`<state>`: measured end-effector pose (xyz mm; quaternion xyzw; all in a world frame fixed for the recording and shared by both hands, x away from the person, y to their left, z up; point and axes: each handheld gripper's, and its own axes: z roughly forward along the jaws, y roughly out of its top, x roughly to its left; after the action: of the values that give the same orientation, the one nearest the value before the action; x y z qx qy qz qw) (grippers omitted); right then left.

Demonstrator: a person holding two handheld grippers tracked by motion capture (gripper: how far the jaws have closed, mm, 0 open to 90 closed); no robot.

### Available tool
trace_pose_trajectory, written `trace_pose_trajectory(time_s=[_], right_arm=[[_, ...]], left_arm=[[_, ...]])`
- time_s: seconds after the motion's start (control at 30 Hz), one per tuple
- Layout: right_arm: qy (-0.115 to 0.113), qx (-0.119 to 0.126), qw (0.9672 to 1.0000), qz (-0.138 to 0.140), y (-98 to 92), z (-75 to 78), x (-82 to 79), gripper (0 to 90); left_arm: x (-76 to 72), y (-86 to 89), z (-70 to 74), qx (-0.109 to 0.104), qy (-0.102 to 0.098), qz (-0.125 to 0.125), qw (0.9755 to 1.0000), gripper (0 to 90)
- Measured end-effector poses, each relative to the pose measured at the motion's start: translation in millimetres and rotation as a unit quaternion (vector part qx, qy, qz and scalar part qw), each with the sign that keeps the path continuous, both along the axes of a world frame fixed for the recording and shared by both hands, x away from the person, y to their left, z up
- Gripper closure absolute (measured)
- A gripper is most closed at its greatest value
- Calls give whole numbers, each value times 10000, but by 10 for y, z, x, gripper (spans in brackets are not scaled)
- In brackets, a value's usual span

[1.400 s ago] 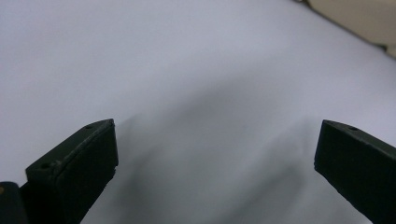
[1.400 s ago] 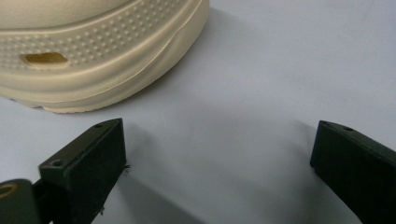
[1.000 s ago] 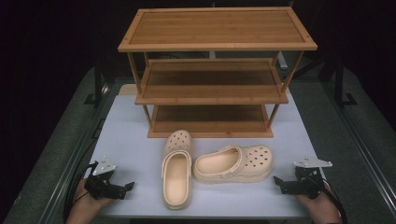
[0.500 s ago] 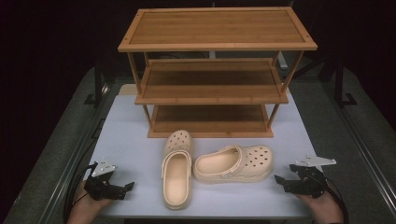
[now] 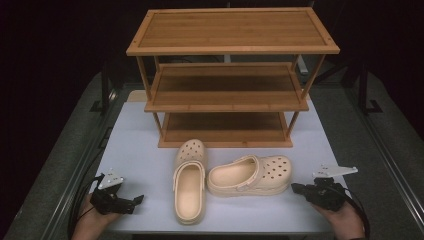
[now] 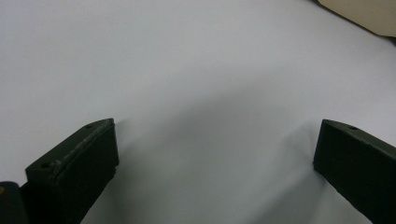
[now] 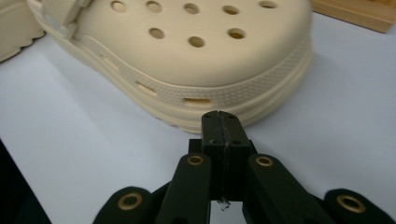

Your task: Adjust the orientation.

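Two beige clogs lie on the white table (image 5: 135,150) in front of a three-tier wooden shoe rack (image 5: 227,80). One clog (image 5: 190,187) points away from me; the other clog (image 5: 255,175) lies crosswise, its holed toe to the right. My right gripper (image 5: 296,189) sits just right of that toe, jaws pressed shut with nothing between them; the toe (image 7: 201,60) looms close ahead in the right gripper view. My left gripper (image 5: 136,200) rests at the table's front left, jaws wide apart over bare table (image 6: 187,84). A beige edge of a clog (image 6: 364,14) shows at the top right of the left gripper view.
The rack stands at the table's back middle, its lowest shelf (image 5: 225,131) right behind the clogs. Dark floor and black frame posts (image 5: 364,85) flank the table. Cables (image 5: 80,205) trail from both grippers. A wooden rack edge (image 7: 355,14) shows top right in the right gripper view.
The right gripper has shifted slightly left toward the crosswise clog's toe. The left gripper has barely moved. The clogs lie as before.
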<state>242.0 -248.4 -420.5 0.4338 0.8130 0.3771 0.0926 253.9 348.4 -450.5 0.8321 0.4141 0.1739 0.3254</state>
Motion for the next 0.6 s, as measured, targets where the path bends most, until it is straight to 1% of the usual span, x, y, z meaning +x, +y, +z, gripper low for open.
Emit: trace_pose_trajectory(time_s=[0.07,0.2,0.5,0.6], right_arm=[[8,24,10000,93,45,-14,2,898],[41,-7,9999,141,109,-41,18,898],[95,-115,9999,83,187,-81,91,898],[76,-160,9998,45,194,-79,117,898]], left_arm=[[1,0,0,-2,0,1,10000,0],[1,-1,0,-1,2,4,10000,0],[1,0,0,-3,4,4,10000,0],[1,0,-1,-1,2,3,10000,0]])
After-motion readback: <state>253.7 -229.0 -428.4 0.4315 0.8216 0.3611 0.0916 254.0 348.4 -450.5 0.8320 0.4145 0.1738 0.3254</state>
